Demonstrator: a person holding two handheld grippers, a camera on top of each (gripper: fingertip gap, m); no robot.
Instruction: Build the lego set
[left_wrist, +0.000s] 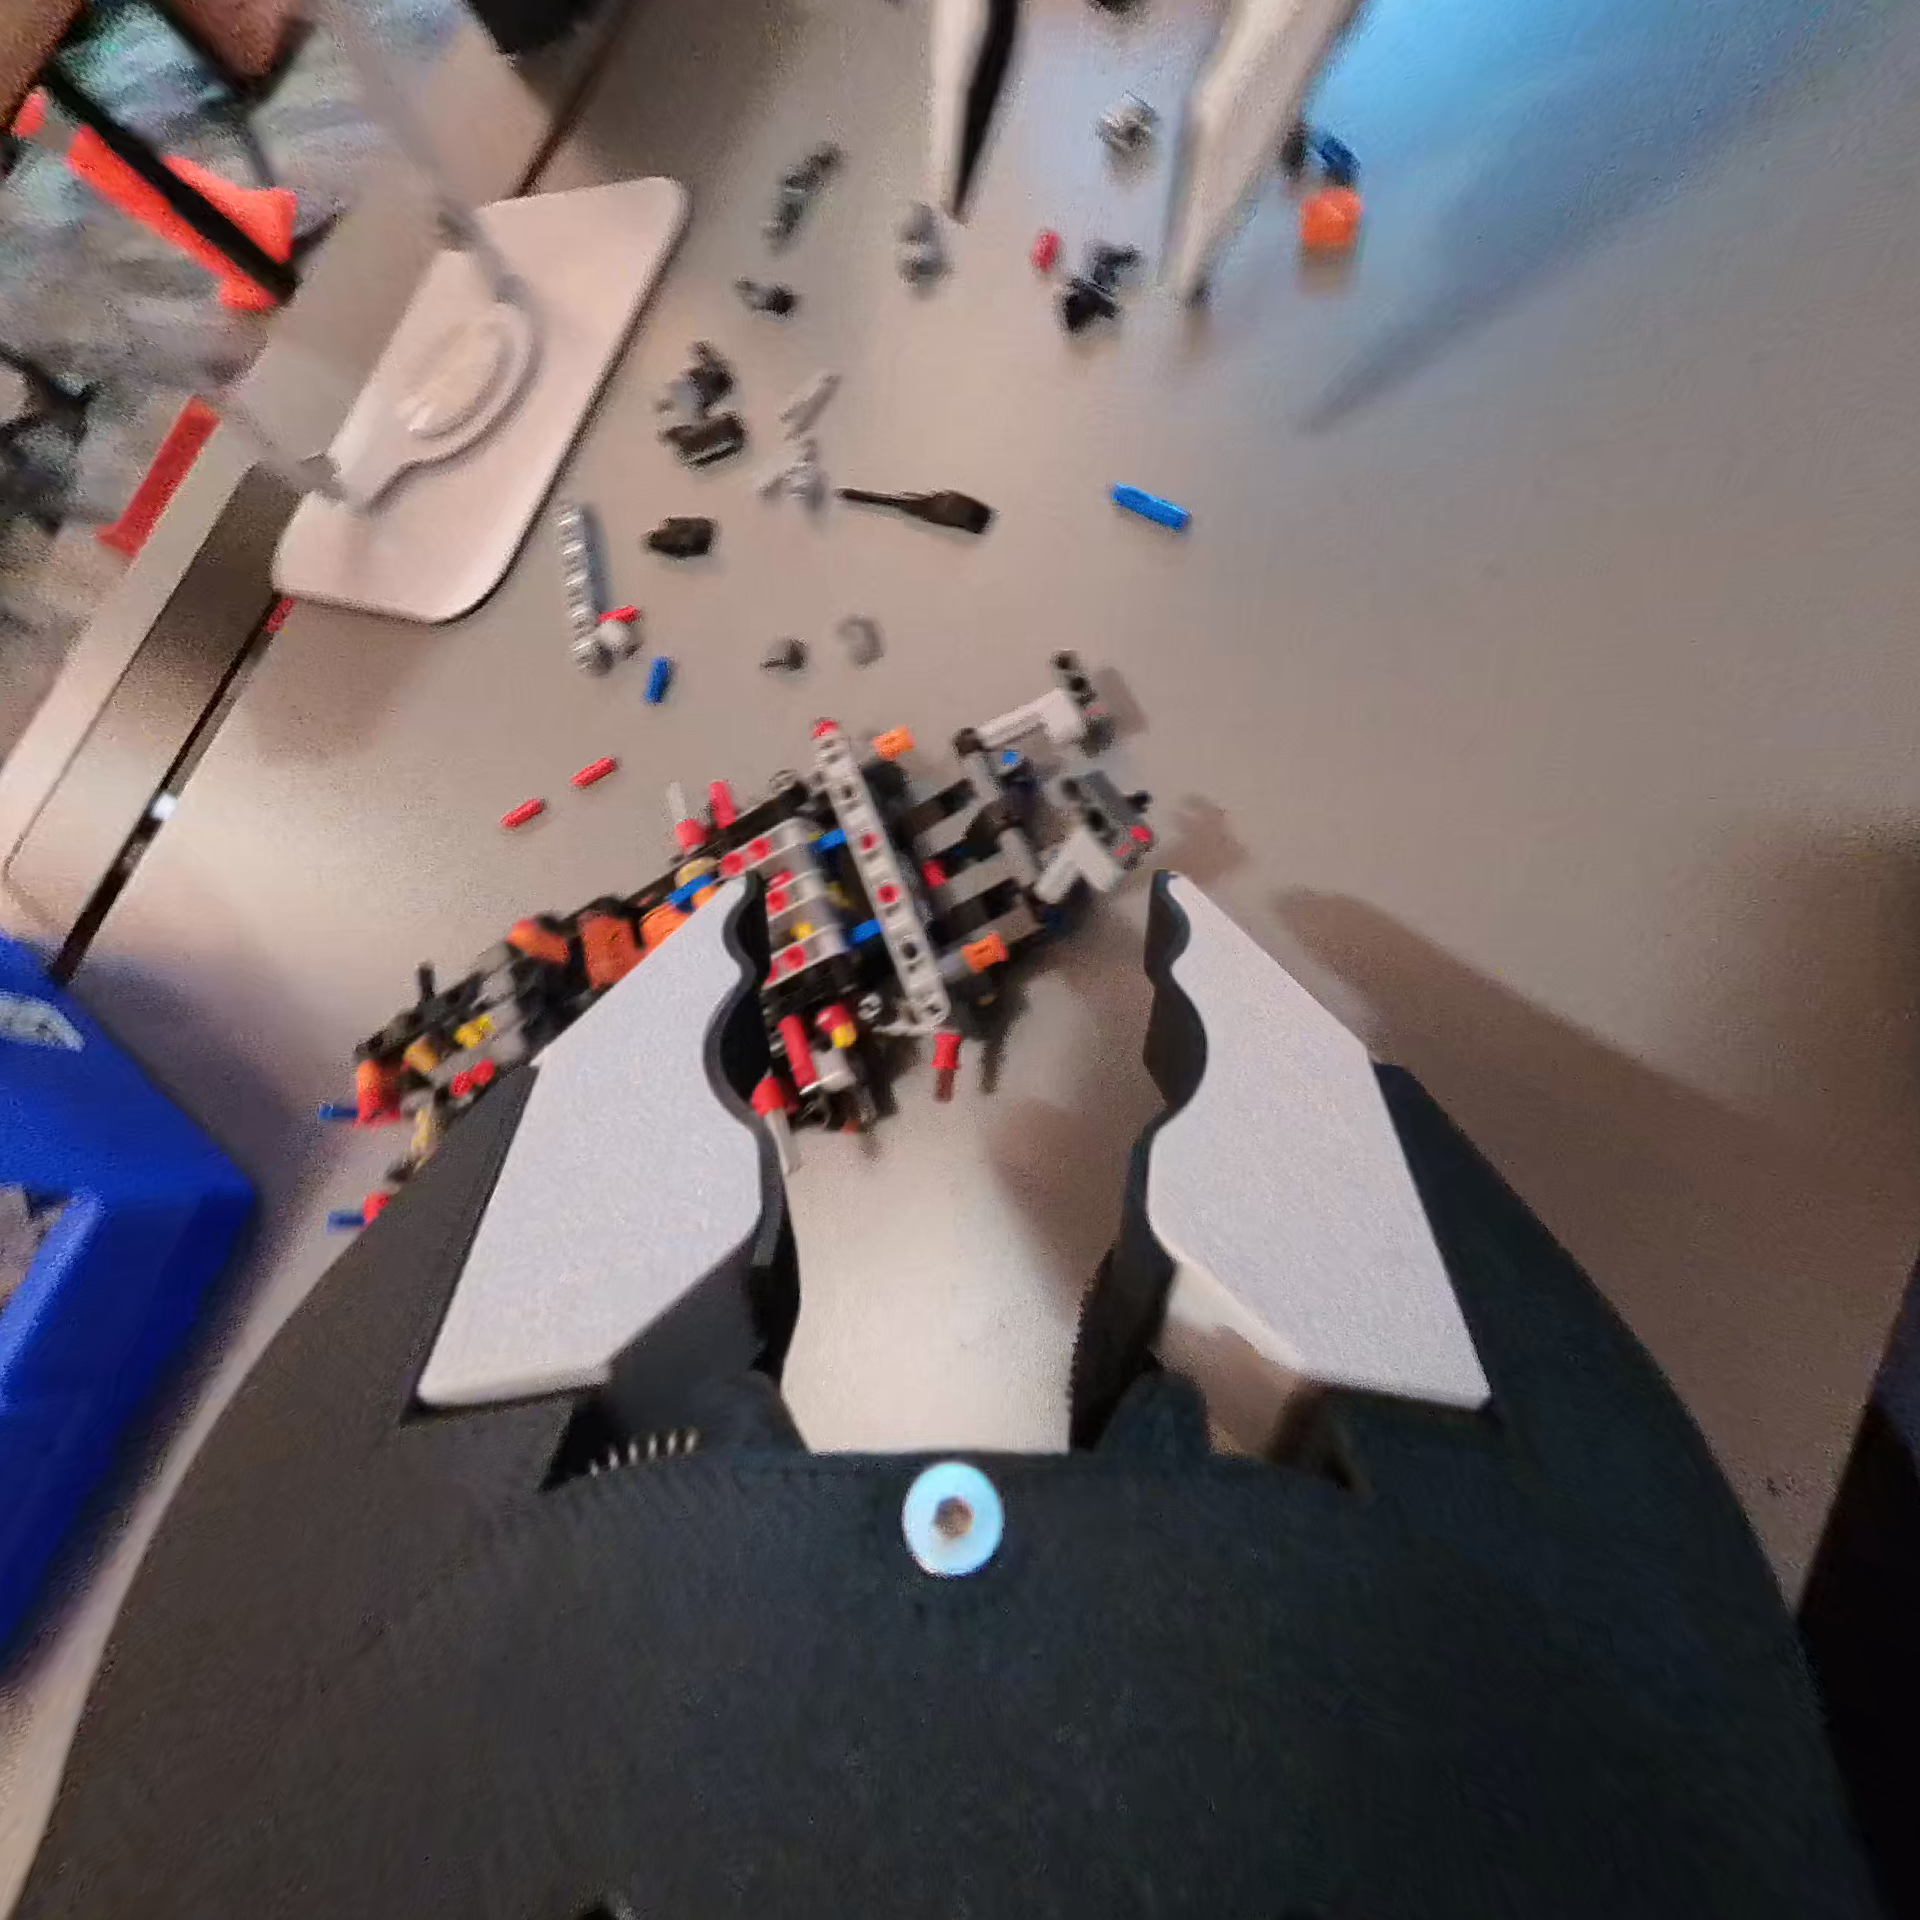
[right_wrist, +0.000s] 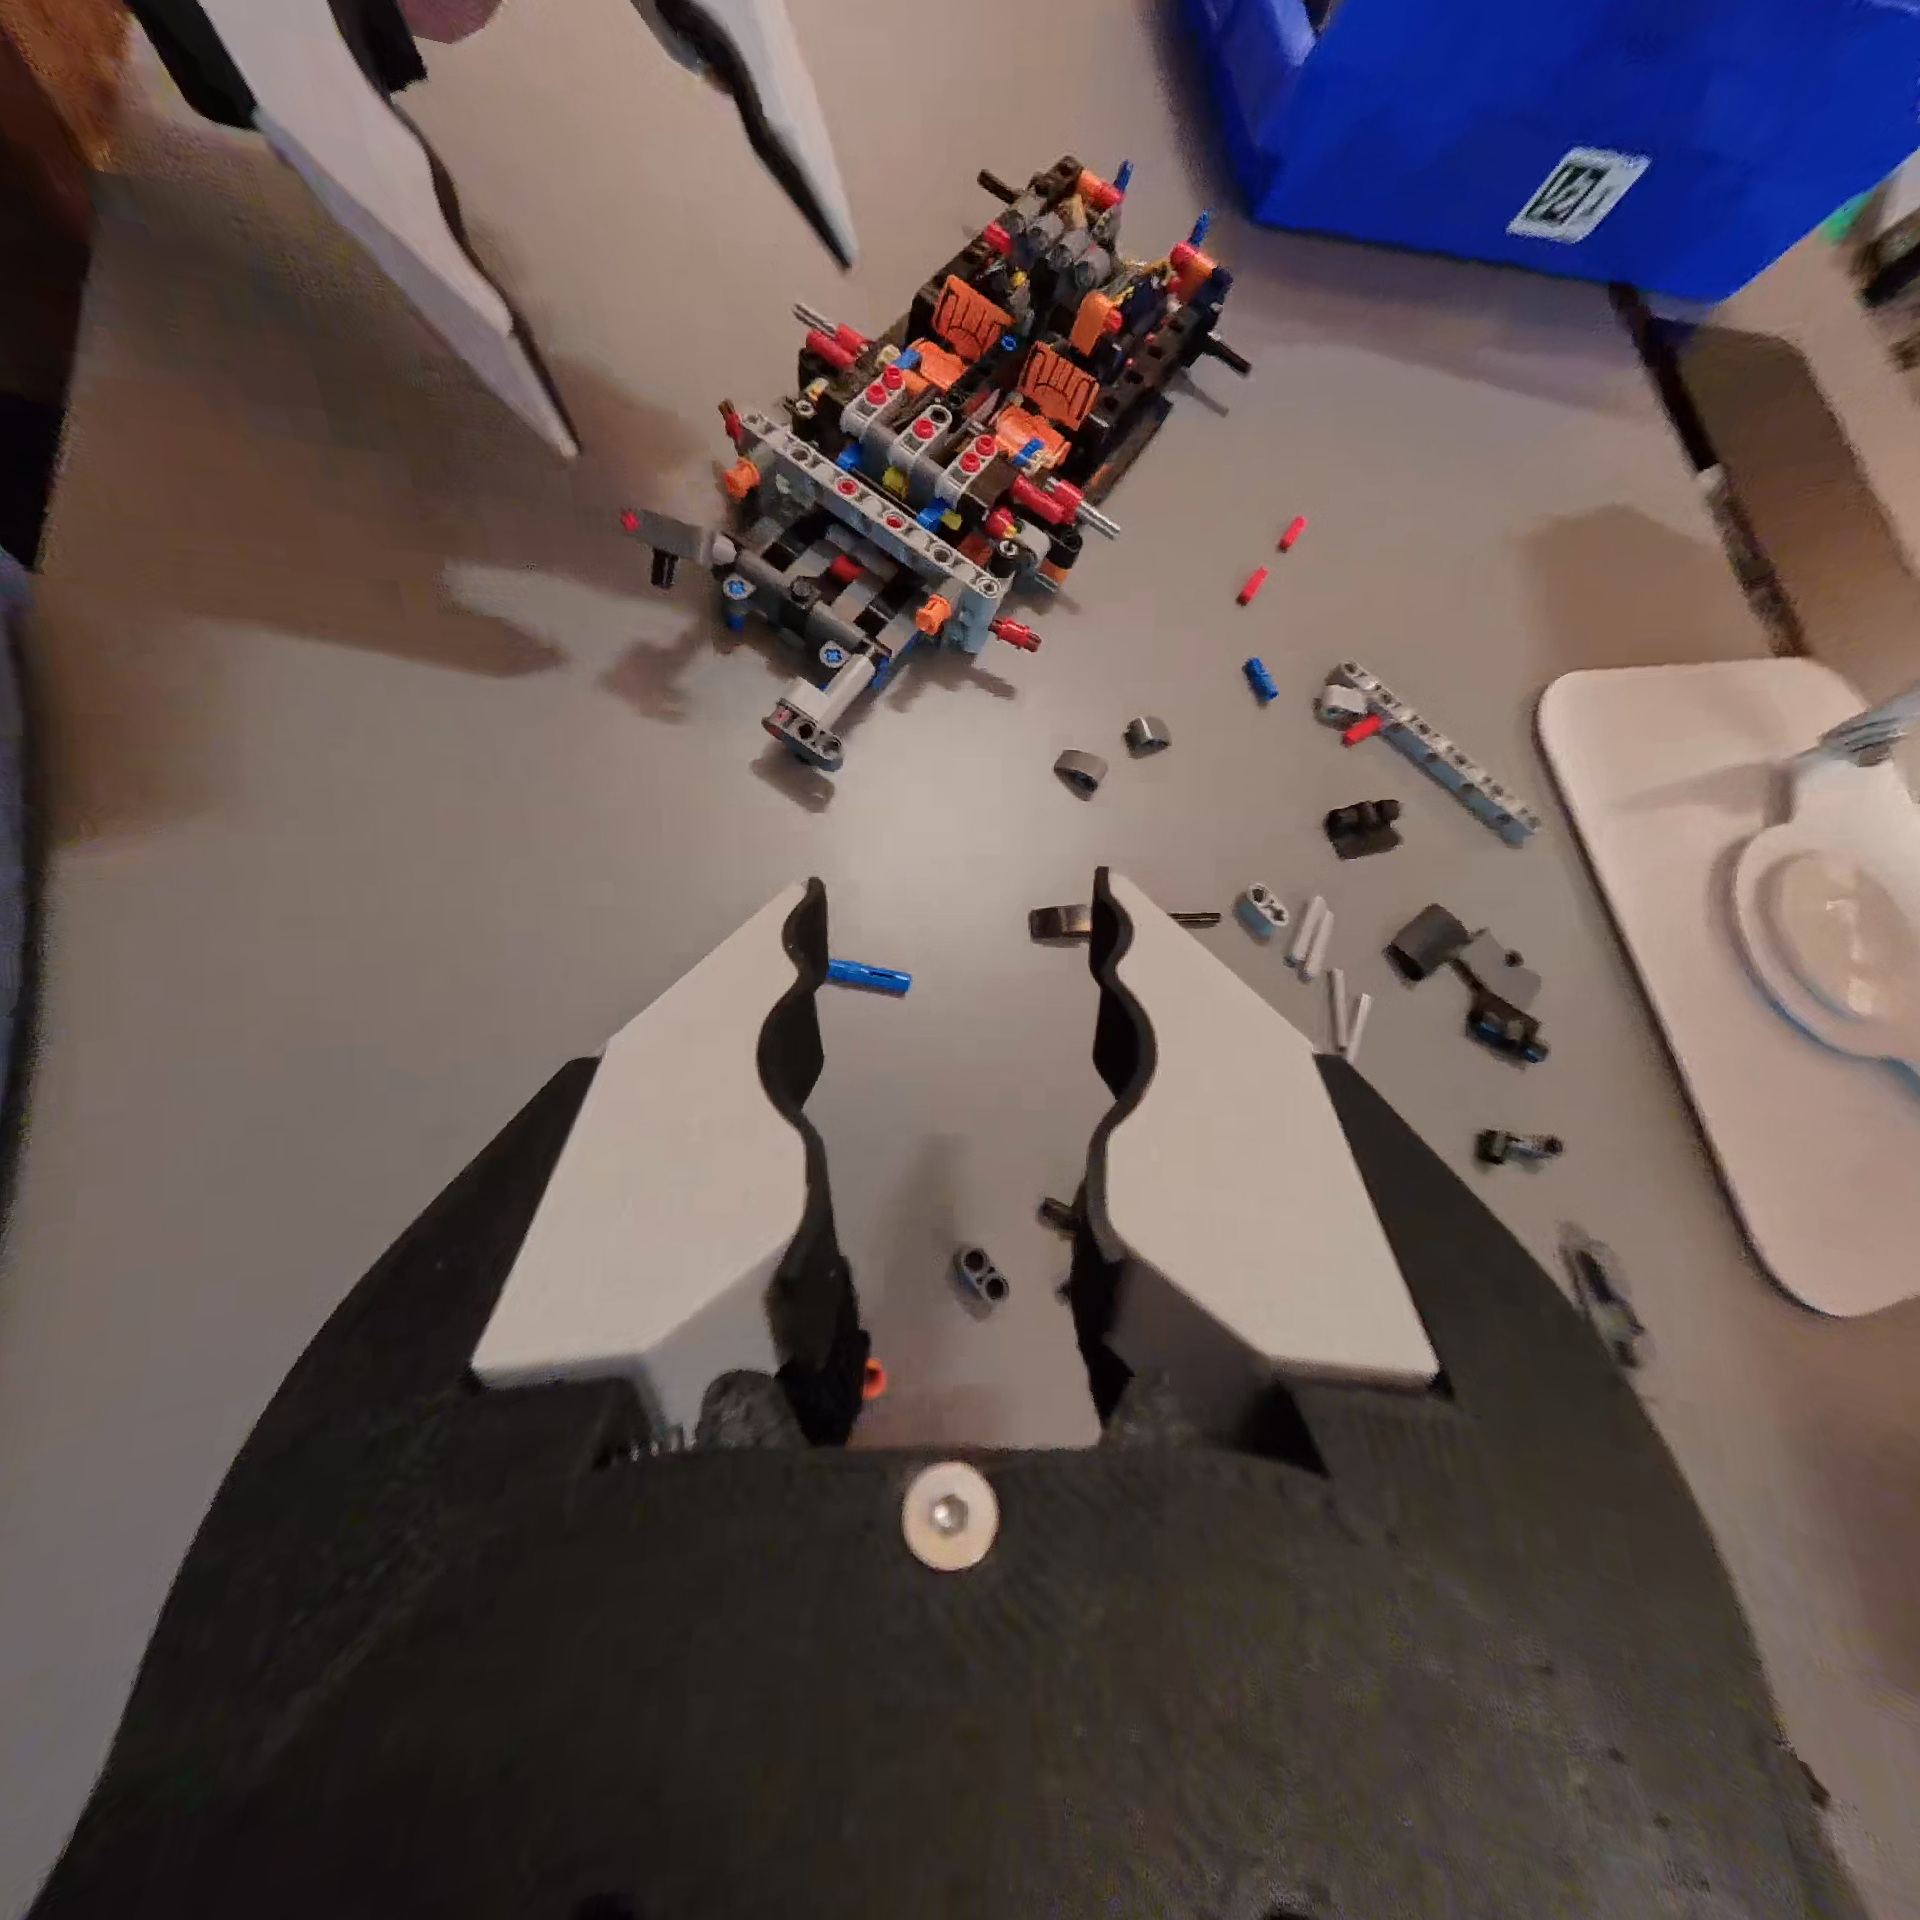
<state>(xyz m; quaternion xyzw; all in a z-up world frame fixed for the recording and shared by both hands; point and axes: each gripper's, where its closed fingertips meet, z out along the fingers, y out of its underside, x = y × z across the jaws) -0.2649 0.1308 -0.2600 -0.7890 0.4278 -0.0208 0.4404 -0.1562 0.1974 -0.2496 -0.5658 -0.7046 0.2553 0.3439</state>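
A partly built lego chassis (left_wrist: 831, 914) in black, grey, red and orange lies on the grey table; it also shows in the right wrist view (right_wrist: 956, 447). My left gripper (left_wrist: 951, 894) is open and empty, hovering just over the chassis's near end. My right gripper (right_wrist: 956, 899) is open and empty above the table, a short way from the chassis. A blue pin (right_wrist: 871, 977) lies just inside its left finger. The left gripper's fingers (right_wrist: 416, 229) show at the top of the right wrist view.
Loose lego parts lie scattered: a grey beam (right_wrist: 1434, 748), red pins (right_wrist: 1252, 585), a blue pin (left_wrist: 1148, 507), small black and grey pieces (right_wrist: 1465, 966). A white tray (right_wrist: 1704, 935) holds a clear utensil. A blue box (right_wrist: 1507, 125) stands beyond the chassis. The left gripper's tips are roughly 15 centimetres from the right gripper's. The right tips stand about 6 centimetres off the blue pin (right_wrist: 871, 977). My left wrist view (left_wrist: 1144, 496) looks at it from another angle.
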